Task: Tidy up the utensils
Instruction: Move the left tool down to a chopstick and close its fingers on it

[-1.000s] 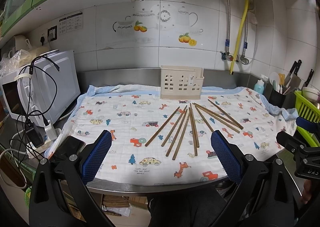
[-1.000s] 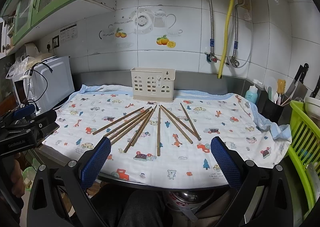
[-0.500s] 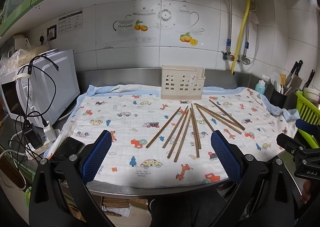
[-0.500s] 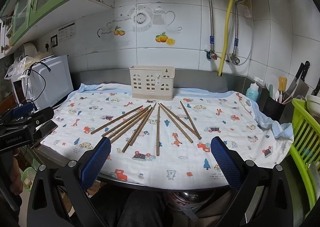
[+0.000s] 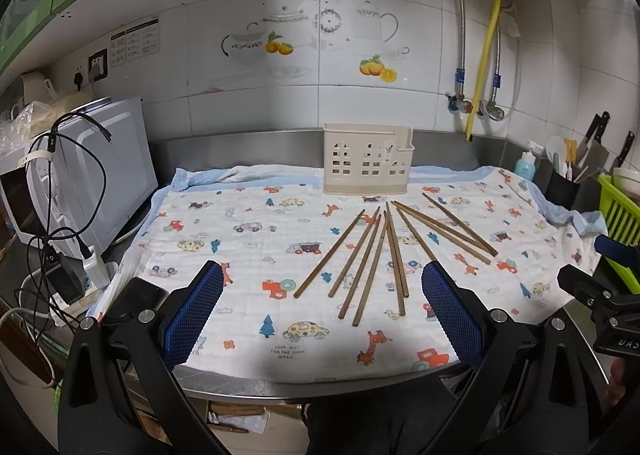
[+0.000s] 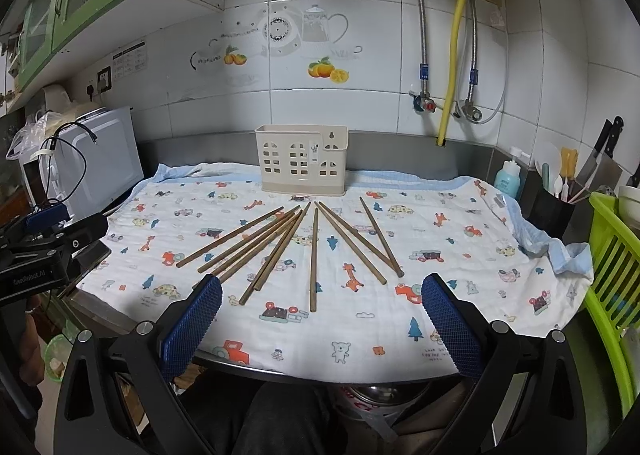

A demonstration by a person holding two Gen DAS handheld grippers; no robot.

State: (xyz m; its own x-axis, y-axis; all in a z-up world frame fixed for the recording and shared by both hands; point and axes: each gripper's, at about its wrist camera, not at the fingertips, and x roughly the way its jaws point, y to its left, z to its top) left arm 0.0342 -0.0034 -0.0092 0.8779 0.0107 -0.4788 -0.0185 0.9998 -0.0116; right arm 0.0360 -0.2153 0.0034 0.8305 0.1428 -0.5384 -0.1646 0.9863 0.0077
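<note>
Over the last 1 s both views crept slightly closer to the tabletop (image 5: 280,385); nothing on it moved. Left gripper (image 5: 322,297) and right gripper (image 6: 322,301) hang wide apart and empty at the near edge. 9 brown wooden chopsticks (image 6: 314,259) lie fanned on the cartoon-print cloth (image 6: 440,255), before the empty beige slotted plastic holder (image 6: 302,163). Likely still the approach; no pick begun.

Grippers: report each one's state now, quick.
Left gripper: open, holding nothing.
Right gripper: open, holding nothing.
</note>
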